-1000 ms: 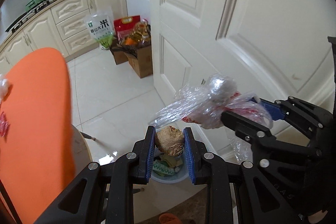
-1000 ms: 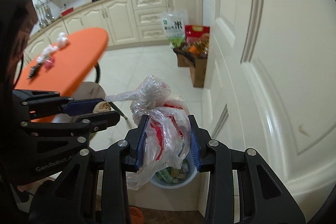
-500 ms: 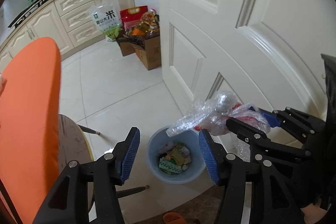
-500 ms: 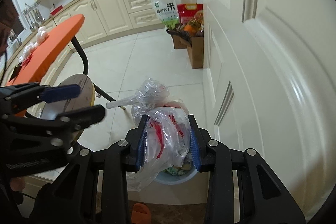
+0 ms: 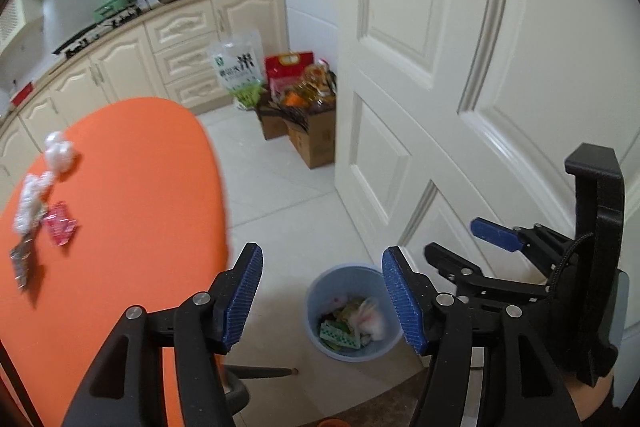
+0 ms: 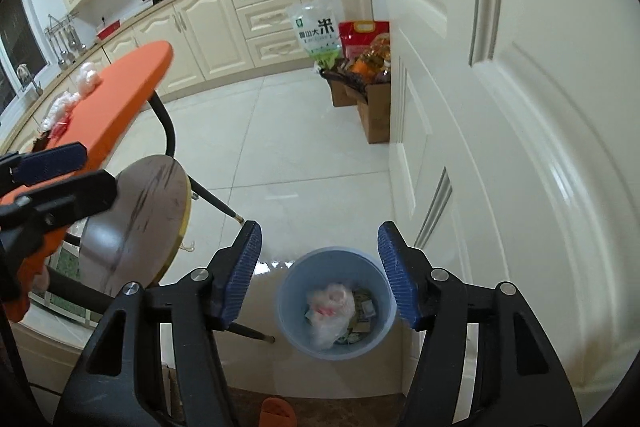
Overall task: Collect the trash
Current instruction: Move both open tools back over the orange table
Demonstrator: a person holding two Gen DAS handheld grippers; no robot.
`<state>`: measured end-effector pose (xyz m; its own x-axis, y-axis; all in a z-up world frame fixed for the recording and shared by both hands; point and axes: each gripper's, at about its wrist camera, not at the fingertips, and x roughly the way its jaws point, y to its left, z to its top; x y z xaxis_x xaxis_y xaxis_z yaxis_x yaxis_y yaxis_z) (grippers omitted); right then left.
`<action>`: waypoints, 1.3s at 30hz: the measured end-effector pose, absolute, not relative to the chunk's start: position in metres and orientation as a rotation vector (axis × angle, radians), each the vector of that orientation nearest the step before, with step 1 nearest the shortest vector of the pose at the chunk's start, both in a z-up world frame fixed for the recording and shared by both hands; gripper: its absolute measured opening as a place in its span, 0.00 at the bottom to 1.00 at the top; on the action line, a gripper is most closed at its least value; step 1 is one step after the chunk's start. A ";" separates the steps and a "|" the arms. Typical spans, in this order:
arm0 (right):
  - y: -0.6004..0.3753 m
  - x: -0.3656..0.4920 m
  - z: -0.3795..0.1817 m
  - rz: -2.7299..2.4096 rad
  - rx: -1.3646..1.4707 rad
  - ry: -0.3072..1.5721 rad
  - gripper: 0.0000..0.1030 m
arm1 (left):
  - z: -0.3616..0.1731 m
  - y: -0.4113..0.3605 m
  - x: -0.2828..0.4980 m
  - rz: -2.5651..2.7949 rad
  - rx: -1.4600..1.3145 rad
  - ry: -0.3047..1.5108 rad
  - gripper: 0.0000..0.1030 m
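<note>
Both claws spread, nothing between them: right gripper (image 6: 320, 271) jaws just opened, left gripper (image 5: 322, 293) too. Plastic bag (image 6: 330, 315) now lies crumpled in the bin (image 6: 294, 291). We judge it light, soft, slippery: pinch a bunched fold. No clear long axis.

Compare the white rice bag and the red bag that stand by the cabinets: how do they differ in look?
The white rice bag is pale with a green bottom and dark printed characters; the red bag is red with a yellow handle strip on top. The white rice bag looks taller and leans against the cabinet drawers, while the red bag stands nearer the door, behind the cardboard boxes. Both stand upright on the floor, side by side.
</note>
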<state>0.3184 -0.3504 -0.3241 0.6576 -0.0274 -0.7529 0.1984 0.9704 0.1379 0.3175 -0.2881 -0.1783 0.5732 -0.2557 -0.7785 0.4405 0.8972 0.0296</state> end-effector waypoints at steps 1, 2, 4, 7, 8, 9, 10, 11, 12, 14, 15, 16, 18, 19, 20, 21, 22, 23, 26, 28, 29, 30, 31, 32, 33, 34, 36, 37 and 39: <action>-0.347 0.315 -0.318 -0.128 0.214 0.838 0.58 | -0.173 -0.281 0.312 -0.403 0.229 0.856 0.57; -0.344 0.312 -0.313 -0.124 0.212 0.829 0.59 | -0.166 -0.272 0.304 -0.383 0.227 0.833 0.58; -0.332 0.304 -0.296 -0.119 0.197 0.802 0.63 | -0.156 -0.256 0.292 -0.361 0.214 0.804 0.60; -0.310 0.292 -0.263 -0.102 0.163 0.751 0.64 | -0.136 -0.224 0.268 -0.346 0.175 0.757 0.67; -0.305 0.290 -0.256 -0.098 0.154 0.740 0.69 | -0.131 -0.214 0.259 -0.337 0.169 0.742 0.69; -0.296 0.286 -0.245 -0.095 0.139 0.721 0.72 | -0.126 -0.203 0.250 -0.316 0.163 0.725 0.69; -0.284 0.280 -0.231 -0.091 0.118 0.694 0.76 | -0.120 -0.191 0.241 -0.296 0.156 0.705 0.70; -0.275 0.278 -0.221 -0.086 0.103 0.677 0.76 | -0.115 -0.178 0.232 -0.287 0.146 0.690 0.71; -0.264 0.275 -0.210 -0.077 0.087 0.658 0.76 | -0.110 -0.165 0.223 -0.278 0.133 0.677 0.72; -0.235 0.269 -0.188 -0.047 0.049 0.621 0.87 | -0.102 -0.141 0.206 -0.251 0.114 0.651 0.78; -0.226 0.268 -0.183 -0.040 0.040 0.612 0.91 | -0.100 -0.132 0.198 -0.243 0.109 0.642 0.79; -0.208 0.267 -0.172 -0.020 0.022 0.591 0.95 | -0.096 -0.122 0.190 -0.233 0.104 0.631 0.81; -0.186 0.266 -0.161 0.012 0.002 0.570 0.95 | -0.090 -0.096 0.177 -0.206 0.084 0.616 0.83; -0.171 0.269 -0.155 0.031 -0.012 0.561 0.95 | -0.088 -0.085 0.171 -0.190 0.076 0.608 0.84; -0.157 0.272 -0.150 0.051 -0.026 0.556 0.96 | -0.086 -0.076 0.167 -0.177 0.071 0.604 0.86; -0.149 0.272 -0.148 0.059 -0.034 0.554 0.97 | -0.085 -0.064 0.164 -0.158 0.066 0.605 0.88; -0.136 0.278 -0.145 0.071 -0.046 0.552 0.98 | -0.085 -0.056 0.162 -0.146 0.062 0.605 0.89; -0.125 0.282 -0.144 0.082 -0.055 0.553 0.98 | -0.084 -0.045 0.162 -0.129 0.055 0.605 0.89; -0.096 0.304 -0.147 0.127 -0.073 0.575 0.98 | -0.085 -0.015 0.167 -0.091 0.038 0.626 0.89; -0.084 0.320 -0.154 0.148 -0.076 0.597 0.98 | -0.085 -0.004 0.178 -0.074 0.028 0.639 0.90; -0.076 0.331 -0.158 0.161 -0.076 0.613 0.98 | -0.089 0.005 0.184 -0.066 0.023 0.654 0.90; -0.069 0.343 -0.164 0.168 -0.078 0.631 0.98 | -0.092 0.011 0.191 -0.059 0.017 0.664 0.90; -0.066 0.353 -0.170 0.176 -0.080 0.643 0.98 | -0.094 0.017 0.198 -0.056 0.015 0.674 0.90; -0.061 0.365 -0.176 0.188 -0.080 0.659 0.98 | -0.100 0.025 0.207 -0.048 0.012 0.692 0.90; -0.056 0.378 -0.184 0.197 -0.081 0.680 0.98 | -0.106 0.031 0.217 -0.039 0.005 0.711 0.90; -0.054 0.387 -0.190 0.198 -0.085 0.694 0.98 | -0.110 0.037 0.229 -0.038 0.000 0.730 0.90; -0.050 0.409 -0.204 0.198 -0.094 0.726 0.98 | -0.119 0.046 0.255 -0.040 -0.017 0.779 0.90; -0.049 0.422 -0.211 0.198 -0.095 0.745 0.98 | -0.125 0.049 0.265 -0.040 -0.027 0.801 0.90; -0.050 0.441 -0.223 0.196 -0.091 0.768 0.98 | -0.137 0.049 0.284 -0.053 -0.038 0.846 0.89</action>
<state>0.4406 -0.0504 -0.2235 0.7022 0.1431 -0.6975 -0.2094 0.9778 -0.0102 0.2842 0.0488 -0.1375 0.6619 -0.0621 -0.7470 0.0321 0.9980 -0.0545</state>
